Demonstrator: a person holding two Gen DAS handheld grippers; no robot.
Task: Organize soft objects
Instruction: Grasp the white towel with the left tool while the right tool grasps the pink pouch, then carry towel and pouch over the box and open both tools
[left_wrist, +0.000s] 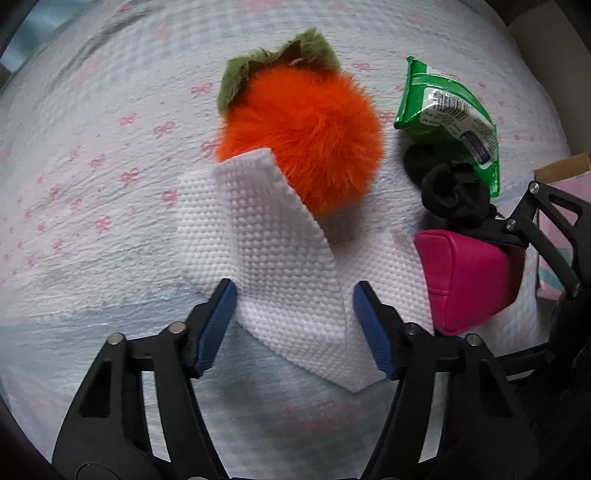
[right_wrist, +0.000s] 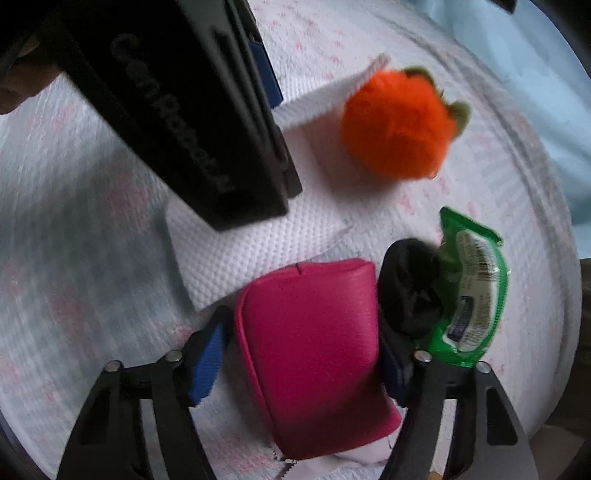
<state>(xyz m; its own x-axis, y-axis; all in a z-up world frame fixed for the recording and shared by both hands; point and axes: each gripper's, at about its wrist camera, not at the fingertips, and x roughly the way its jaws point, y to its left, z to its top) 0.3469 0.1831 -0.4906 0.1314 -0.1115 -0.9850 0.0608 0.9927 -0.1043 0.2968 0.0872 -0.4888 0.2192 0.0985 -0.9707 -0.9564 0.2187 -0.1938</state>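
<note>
Orange fur first: fluffy orange pom-pom (left_wrist: 301, 138) with olive-green leaves on top, sitting on the pale bedspread (left_wrist: 92, 155) printed with pink bows. Taken here as the landmark.

Just below the pom-pom in the left wrist view, a white waffle-textured cloth (left_wrist: 280, 273), one folded flap raised and leaning against the orange fur, the rest spread flat on the bedspread. Left gripper (left_wrist: 293, 328) hovering over that cloth with jaws spread wide, blue pads (left_wrist: 218, 325) on either side of the fabric; no clamping visible.

Right of the pom-pom, a green wipes packet (left_wrist: 448, 114), label side up, tilted. Directly below the packet and touching it, a bundle of black fabric (left_wrist: 448, 188), kind not clear. Further down from the pom-pom and to the right, a magenta pouch (left_wrist: 469, 280) lying partly on the white cloth's edge.

In the right wrist view, right gripper (right_wrist: 301, 360) closed around the magenta pouch (right_wrist: 314, 354), left pad (right_wrist: 207, 363) pressed to one side, the other pad mostly hidden behind the pouch. Black bundle (right_wrist: 412, 284) and green packet (right_wrist: 472, 291) just beside that pouch, orange pom-pom (right_wrist: 399, 125) well beyond it, white cloth (right_wrist: 258, 247) between. Dark body of the left gripper crossing the upper left of that view.
</note>
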